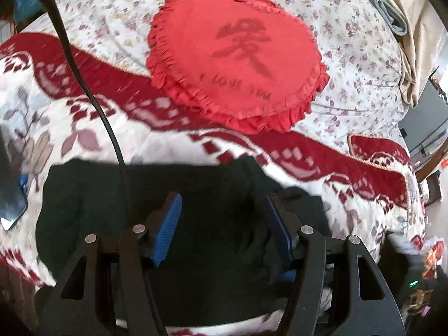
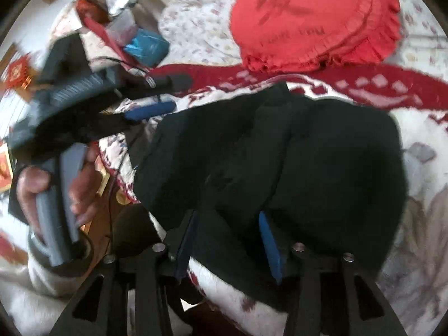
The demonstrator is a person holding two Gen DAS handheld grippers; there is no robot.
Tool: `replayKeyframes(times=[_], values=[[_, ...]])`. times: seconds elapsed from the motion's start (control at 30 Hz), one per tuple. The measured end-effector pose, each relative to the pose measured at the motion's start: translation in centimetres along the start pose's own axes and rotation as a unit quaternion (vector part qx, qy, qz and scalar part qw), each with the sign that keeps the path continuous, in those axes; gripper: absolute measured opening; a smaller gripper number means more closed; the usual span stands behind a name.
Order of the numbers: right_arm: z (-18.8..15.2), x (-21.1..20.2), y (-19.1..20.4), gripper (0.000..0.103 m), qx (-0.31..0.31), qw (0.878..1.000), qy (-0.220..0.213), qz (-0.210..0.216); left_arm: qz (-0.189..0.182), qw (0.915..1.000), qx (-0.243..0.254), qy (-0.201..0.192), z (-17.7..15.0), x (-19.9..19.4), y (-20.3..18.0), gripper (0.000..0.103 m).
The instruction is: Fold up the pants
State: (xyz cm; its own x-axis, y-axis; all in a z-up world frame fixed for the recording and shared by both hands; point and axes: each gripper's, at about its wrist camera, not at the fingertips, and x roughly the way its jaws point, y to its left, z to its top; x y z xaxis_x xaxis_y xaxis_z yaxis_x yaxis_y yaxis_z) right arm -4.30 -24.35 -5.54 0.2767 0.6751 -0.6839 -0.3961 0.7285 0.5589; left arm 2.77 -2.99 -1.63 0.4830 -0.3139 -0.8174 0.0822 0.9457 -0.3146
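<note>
Both grippers spread wide, nothing held. Left gripper (image 1: 221, 210) hovers over the near edge of the pants (image 1: 156, 196), blue pads (image 1: 168, 229) apart with dark cloth showing between them. Right gripper (image 2: 228, 224) sits low at the near hem of the pants (image 2: 280, 154), jaws parted; cloth lies between them, not pinched. Pants lie bunched in a thick dark bundle on the patterned blanket (image 1: 336, 173), near side of the red cushion (image 1: 238, 56). Judgement: soft, limp, light, several layers thick, will sag and slip open. I would pinch all layers at 1 folded edge, near a corner.
</note>
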Motion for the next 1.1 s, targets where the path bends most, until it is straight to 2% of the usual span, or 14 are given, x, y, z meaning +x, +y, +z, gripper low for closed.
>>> replayKeyframes(times=[0.17,0.3,0.43,0.5,0.57,0.6,0.67,0.7,0.77,0.9,1.03,1.1], values=[[0.7,-4.3,-2.1,0.047,0.018,0.997,-0.059,-0.053,-0.01,0.9999,0.006,0.013,-2.1,0.7,-0.4,0.061],[1.9,-3.4,-4.2,0.047,0.018,0.99,-0.044,-0.13,-0.006,0.9989,0.028,0.037,-3.3,2.8,-2.3,0.061],[2.4,-2.7,-5.5,0.047,0.035,0.99,-0.044,-0.13,0.005,0.9982,0.031,0.052,-3.9,5.3,-3.5,0.061],[2.5,-2.9,-6.3,0.047,0.047,0.99,-0.049,-0.121,0.001,0.9982,0.041,0.045,-4.3,6.0,-4.5,0.061],[2.3,-3.5,-6.2,0.047,0.047,0.991,-0.047,-0.12,-0.007,0.9977,0.056,0.038,-4.7,6.4,-5.4,0.052],[2.2,-3.5,-6.2,0.047,0.046,0.99,-0.047,-0.121,-0.007,0.9975,0.059,0.038,-4.8,6.8,-5.8,0.034],[2.2,-4.0,-5.9,0.047,0.042,0.99,-0.05,-0.125,-0.002,0.9976,0.058,0.038,-4.8,6.9,-6.0,0.025],[2.3,-4.3,-5.7,0.047,0.038,0.989,-0.054,-0.129,-0.005,0.9978,0.056,0.035,-4.8,6.6,-5.8,0.016],[2.4,-4.9,-5.2,0.047,0.029,0.989,-0.06,-0.134,-0.01,0.998,0.053,0.031,-4.6,5.7,-5.6,0.009],[3.1,-5.1,-3.7,0.047,0.006,0.989,-0.07,-0.128,-0.015,0.998,0.06,0.01,-4.3,3.1,-4.9,0.005],[4.0,-3.7,-3.1,0.047,-0.001,0.989,-0.058,-0.134,0.001,0.9979,0.062,0.018,-4.7,3.8,-4.4,0.005],[4.2,-3.1,-2.8,0.047,-0.01,0.99,-0.05,-0.129,-0.019,0.9983,0.05,0.022,-5.0,3.9,-4.1,0.006]])
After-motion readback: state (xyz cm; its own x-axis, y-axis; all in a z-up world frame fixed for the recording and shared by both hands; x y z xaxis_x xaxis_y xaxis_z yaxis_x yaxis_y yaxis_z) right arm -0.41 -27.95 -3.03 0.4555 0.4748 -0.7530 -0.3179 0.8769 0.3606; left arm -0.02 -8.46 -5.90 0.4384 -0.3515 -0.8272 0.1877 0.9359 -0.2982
